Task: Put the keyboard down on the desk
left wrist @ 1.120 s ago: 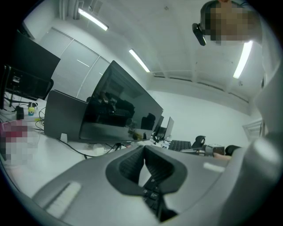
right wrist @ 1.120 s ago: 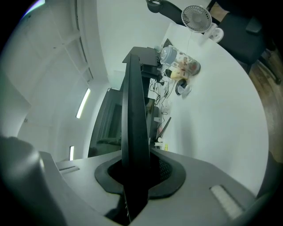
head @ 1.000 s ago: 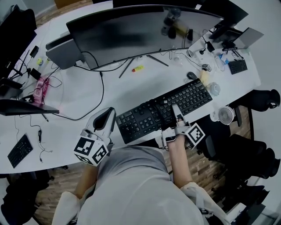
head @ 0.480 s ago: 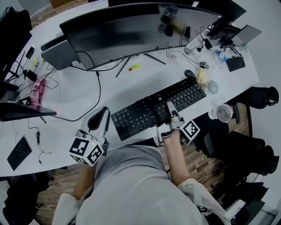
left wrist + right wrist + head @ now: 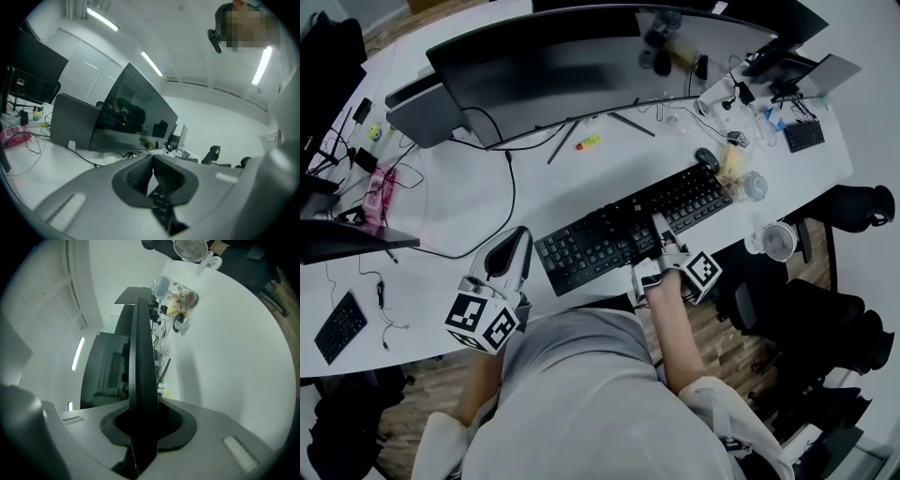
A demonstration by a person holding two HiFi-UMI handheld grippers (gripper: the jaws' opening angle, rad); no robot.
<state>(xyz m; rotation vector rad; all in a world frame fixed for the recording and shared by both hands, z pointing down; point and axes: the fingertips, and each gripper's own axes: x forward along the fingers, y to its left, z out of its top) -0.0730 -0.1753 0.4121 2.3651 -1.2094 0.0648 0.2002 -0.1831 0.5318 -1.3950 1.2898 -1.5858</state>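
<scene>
Firmly clamped in right gripper (image 5: 660,228) fingers, black keyboard (image 5: 600,240), left gripper (image 5: 523,236) fingers closed, empty, keyboard's contact with desk (image 5: 581,183) unclear

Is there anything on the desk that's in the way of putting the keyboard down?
Nothing visible does. The right gripper is shut on the keyboard, and the white desk around it looks bare. The mouse sits just past its far right corner. What lies under the keyboard is hidden.
</scene>
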